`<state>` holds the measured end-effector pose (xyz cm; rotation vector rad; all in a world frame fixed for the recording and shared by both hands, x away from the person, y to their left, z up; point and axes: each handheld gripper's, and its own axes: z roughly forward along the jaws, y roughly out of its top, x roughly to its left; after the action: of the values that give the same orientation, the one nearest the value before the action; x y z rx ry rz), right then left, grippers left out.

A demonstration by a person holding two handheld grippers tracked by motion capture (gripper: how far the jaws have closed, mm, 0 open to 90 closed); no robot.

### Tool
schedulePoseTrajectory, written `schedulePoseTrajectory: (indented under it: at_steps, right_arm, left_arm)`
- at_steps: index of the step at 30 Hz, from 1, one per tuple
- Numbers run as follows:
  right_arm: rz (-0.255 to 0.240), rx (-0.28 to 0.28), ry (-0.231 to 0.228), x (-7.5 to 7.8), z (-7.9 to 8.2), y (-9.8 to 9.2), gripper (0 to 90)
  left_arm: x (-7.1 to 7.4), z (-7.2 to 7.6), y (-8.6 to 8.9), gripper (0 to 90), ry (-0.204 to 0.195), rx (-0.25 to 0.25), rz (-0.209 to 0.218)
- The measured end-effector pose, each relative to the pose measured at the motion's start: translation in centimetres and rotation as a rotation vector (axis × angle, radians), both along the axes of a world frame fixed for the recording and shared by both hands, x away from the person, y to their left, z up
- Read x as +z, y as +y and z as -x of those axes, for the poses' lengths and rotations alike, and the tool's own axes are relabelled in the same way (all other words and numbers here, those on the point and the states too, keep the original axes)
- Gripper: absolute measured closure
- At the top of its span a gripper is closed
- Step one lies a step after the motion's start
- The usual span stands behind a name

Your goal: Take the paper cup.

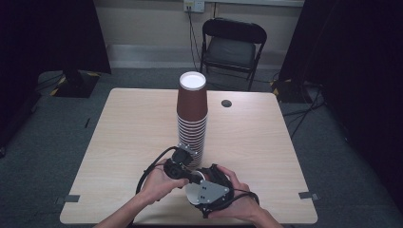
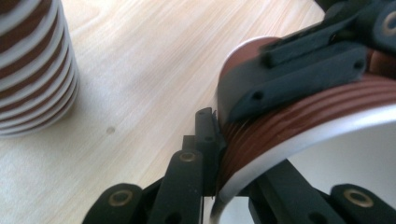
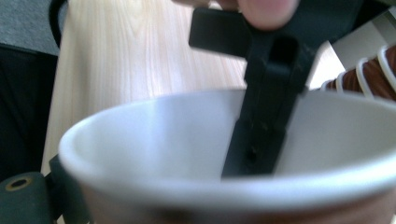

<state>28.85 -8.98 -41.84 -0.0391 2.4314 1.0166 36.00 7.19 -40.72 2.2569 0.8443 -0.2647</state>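
A tall stack of brown paper cups [image 1: 192, 114] stands at the table's middle; its white rims show in the left gripper view [image 2: 32, 70] and the right gripper view [image 3: 369, 74]. Near the front edge both hands hold one brown cup [image 1: 192, 191] with a white inside [image 3: 163, 135] on its side between the grippers. My left gripper [image 1: 190, 176] [image 2: 233, 158] is shut on the cup's rim, one jaw outside the ribbed wall, the other inside. My right gripper [image 1: 211, 187] [image 3: 196, 205] is shut around the cup's body [image 2: 299, 121], just in front of the stack's base.
The light wooden table [image 1: 133, 123] has a small dark round hole [image 1: 226, 103] at the back right. A black folding chair [image 1: 233, 45] stands beyond the far edge. Black curtains hang at both sides. Bare tabletop lies left and right of the stack.
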Motion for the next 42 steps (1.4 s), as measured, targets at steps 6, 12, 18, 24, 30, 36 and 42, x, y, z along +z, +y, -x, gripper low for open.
schedulePoseTrajectory:
  at_steps: [6, 12, 18, 24, 30, 36, 42]
  right_arm:
    - [-0.010, 0.000, 0.015, 0.1, 0.0, 0.2, 8.3]
    - [-0.022, -0.019, 0.034, -0.2, -0.1, -0.2, 10.5]
    - [-0.071, -0.024, 0.055, 0.3, -0.2, -1.0, 10.8]
    - [-0.083, -0.041, 0.080, 0.0, -0.4, -1.4, 10.9]
    - [-0.120, -0.067, 0.130, -0.1, -0.8, -2.2, 11.0]
    - [-0.133, -0.078, 0.144, -0.1, -0.9, -2.4, 11.0]
    - [-0.160, -0.098, 0.164, -0.1, -1.1, -2.8, 10.9]
  left_arm:
    - [-0.1, 0.2, 0.4, 85.4, -0.013, 0.001, 0.012]
    - [-0.7, 0.2, 0.4, 82.3, -0.024, 0.009, 0.045]
    - [-1.3, 0.5, 0.5, 74.9, -0.058, 0.005, 0.073]
    - [-1.6, 0.8, 0.9, 62.8, -0.072, 0.013, 0.088]
    - [-2.2, 1.2, 1.1, 52.8, -0.100, 0.028, 0.117]
    - [-1.9, 1.6, 1.3, 46.3, -0.168, 0.054, 0.134]
    - [-1.7, 1.9, 1.6, 38.5, -0.215, 0.092, 0.141]
